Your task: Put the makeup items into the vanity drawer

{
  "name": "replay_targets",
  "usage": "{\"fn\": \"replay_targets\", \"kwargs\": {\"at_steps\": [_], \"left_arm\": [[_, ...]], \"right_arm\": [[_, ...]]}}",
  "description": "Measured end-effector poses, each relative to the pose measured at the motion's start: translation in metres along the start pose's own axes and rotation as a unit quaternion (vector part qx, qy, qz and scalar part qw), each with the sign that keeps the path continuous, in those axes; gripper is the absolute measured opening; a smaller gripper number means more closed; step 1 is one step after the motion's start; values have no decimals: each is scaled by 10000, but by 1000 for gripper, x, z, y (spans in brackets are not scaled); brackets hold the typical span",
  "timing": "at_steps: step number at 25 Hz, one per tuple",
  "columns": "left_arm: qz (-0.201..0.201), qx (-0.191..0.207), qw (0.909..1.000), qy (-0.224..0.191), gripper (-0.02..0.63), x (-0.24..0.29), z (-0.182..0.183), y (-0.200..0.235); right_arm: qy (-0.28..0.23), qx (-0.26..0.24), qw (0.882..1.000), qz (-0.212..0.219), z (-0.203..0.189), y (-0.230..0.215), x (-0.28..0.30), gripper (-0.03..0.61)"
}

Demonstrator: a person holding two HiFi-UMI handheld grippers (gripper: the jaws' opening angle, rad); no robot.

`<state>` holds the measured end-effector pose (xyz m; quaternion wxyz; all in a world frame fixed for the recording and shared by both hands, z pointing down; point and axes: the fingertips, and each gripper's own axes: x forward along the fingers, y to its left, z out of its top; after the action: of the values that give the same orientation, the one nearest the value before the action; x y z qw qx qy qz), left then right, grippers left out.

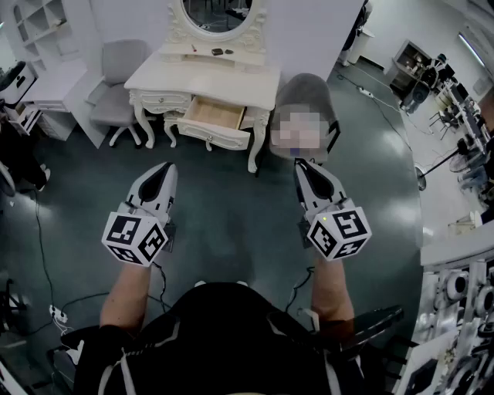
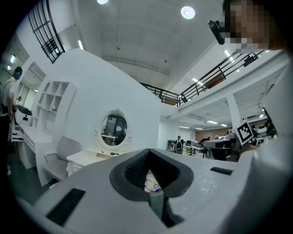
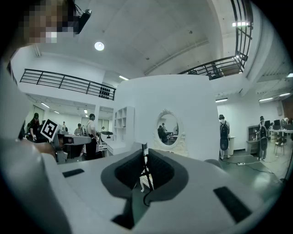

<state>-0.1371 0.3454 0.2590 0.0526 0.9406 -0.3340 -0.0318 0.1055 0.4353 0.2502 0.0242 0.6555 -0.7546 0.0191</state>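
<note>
The white vanity (image 1: 231, 77) stands across the dark floor, its middle drawer (image 1: 214, 116) pulled open and showing a bare wooden bottom. Two small dark makeup items (image 1: 218, 52) lie on its top, below the oval mirror (image 1: 218, 15). Both grippers hang in the air well short of the vanity. My left gripper (image 1: 164, 170) is shut, with only a thin slit between its jaws (image 2: 151, 176). My right gripper (image 1: 301, 165) is also shut to a narrow slit (image 3: 144, 171). I cannot make out anything held in either one.
A grey chair (image 1: 116, 85) stands left of the vanity and a grey seat (image 1: 305, 89) right of it. Cables (image 1: 46, 254) trail over the floor at the left. Desks with equipment (image 1: 463, 293) line the right side. Several people stand far off.
</note>
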Motion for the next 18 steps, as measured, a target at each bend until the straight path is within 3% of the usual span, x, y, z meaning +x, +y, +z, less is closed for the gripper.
{"fn": "replay_targets", "kwargs": {"at_steps": [9,18], "left_arm": [[-227,218,9993,206,5,-7,-3,-12],[-292,151,9994,89,5,-13,2,0]], "right_arm": [[36,-356,9993,-70,5,14,0,34],[-112,-83,9999,24,13,30,8,35]]}}
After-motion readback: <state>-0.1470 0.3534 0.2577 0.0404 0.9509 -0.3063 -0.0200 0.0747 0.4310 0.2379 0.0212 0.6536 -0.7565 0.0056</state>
